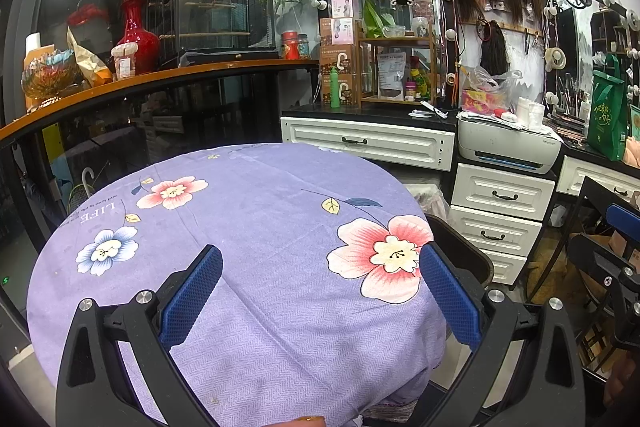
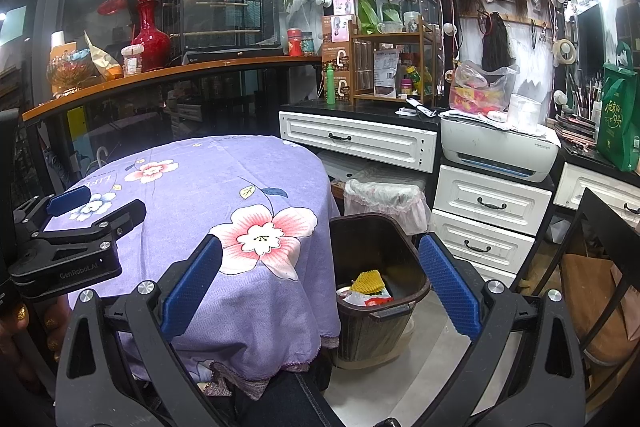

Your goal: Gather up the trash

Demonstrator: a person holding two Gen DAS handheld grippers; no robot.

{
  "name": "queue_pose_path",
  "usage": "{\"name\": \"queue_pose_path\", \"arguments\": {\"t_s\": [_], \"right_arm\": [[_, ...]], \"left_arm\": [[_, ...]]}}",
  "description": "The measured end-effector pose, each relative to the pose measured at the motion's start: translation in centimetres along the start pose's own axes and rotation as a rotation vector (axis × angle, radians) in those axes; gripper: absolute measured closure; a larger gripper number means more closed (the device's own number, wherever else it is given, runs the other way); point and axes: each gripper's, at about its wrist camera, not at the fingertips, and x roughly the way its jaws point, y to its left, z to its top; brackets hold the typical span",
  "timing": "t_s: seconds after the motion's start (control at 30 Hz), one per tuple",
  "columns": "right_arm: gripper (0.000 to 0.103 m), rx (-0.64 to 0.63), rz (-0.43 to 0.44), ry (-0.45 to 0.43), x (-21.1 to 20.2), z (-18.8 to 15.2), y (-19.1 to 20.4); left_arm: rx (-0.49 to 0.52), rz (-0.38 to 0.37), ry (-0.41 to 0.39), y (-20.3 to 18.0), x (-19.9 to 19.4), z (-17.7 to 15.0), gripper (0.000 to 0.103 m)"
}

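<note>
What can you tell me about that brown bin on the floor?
The bin is dark brown, looks like plastic with ribbed sides, open-topped and upright on the pale floor right beside the purple flowered tablecloth. Inside lie a yellow netted piece and white and red wrappers. Nothing grips it.

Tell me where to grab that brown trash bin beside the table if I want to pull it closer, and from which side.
Take the brown trash bin by its near rim, just above the small lip handle that faces the right gripper. Come down from above, one finger inside and one outside the wall. The bin stands upright and open-topped, and the trash sits low, so the rim is free.
</note>
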Motion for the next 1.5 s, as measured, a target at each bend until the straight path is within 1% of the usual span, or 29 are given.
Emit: {"name": "queue_pose_path", "arguments": {"t_s": [1.5], "right_arm": [[0.006, 0.002, 0.000, 0.004, 0.04, 0.27, 0.15]], "left_arm": [[0.000, -0.003, 0.000, 0.23, 0.18, 0.11, 0.005]]}}
